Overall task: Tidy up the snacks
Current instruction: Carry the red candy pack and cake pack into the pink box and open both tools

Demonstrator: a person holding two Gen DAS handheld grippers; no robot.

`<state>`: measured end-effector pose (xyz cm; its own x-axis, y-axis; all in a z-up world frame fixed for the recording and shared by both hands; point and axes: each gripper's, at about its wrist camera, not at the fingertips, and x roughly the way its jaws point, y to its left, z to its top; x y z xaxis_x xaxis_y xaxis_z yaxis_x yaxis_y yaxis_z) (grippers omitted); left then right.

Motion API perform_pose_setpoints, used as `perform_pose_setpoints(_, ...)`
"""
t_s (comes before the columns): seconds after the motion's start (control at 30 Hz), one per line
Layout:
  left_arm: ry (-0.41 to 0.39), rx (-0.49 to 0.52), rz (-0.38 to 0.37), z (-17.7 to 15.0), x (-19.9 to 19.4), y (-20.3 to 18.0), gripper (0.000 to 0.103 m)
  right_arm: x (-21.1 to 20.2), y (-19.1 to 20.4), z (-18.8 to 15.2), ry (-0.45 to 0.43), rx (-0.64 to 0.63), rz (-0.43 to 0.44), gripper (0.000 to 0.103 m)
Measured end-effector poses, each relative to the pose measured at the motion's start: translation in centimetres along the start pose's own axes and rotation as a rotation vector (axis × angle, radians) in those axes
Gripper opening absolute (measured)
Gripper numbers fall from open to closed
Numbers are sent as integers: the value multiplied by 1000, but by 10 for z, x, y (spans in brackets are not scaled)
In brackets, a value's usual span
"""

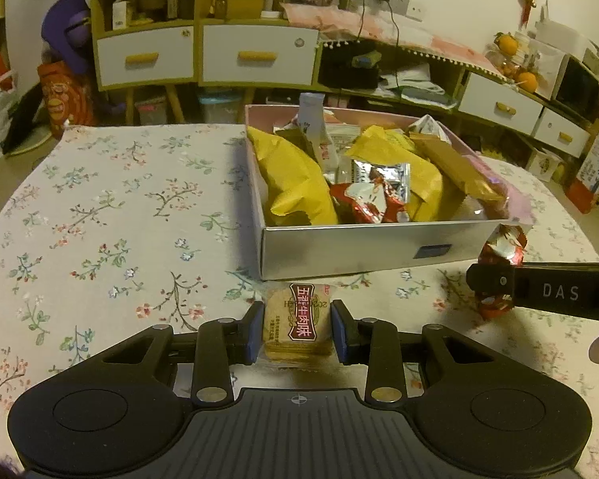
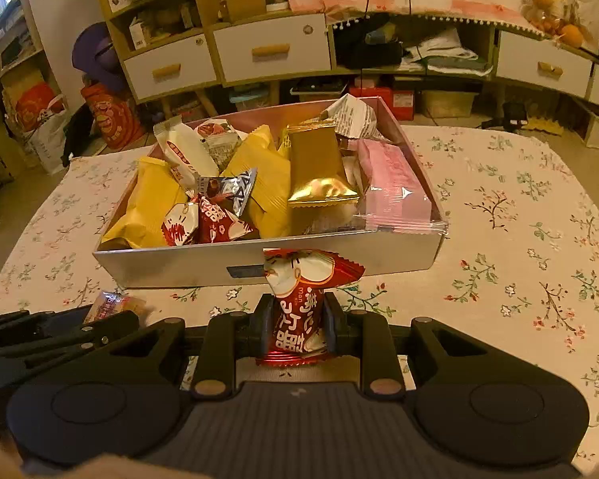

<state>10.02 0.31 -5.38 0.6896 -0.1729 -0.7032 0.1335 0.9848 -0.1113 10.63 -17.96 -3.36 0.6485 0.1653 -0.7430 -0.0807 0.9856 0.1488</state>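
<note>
R gripper [image 2: 294, 329] clamps a red snack packet [image 2: 299, 303], just in front of the snack box [image 2: 339, 255] on floral tablecloth [image 2: 519, 239]. L gripper [image 2: 60, 339] at lower left w/ a biscuit pack [image 2: 114, 305].

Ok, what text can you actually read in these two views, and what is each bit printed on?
"DAS": on the right gripper body, seen from the left wrist.
"五香牛肉味": on the biscuit pack held in the left gripper.
"man": small, on the red snack packet in the right gripper; its large characters are creased and unclear.
Print on packets inside the box is too small or blurred.
</note>
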Motion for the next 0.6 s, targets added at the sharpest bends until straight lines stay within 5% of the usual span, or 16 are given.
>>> perform_pose_setpoints(0.27, 41, 13, -41, 8, -11, -4, 32, -3, 0, 3, 118, -27, 6, 22)
perform_pose_setpoints(0.6, 81, 82, -50, 15, -25, -11, 32, -22, 9, 9, 113, -144, -12, 22)
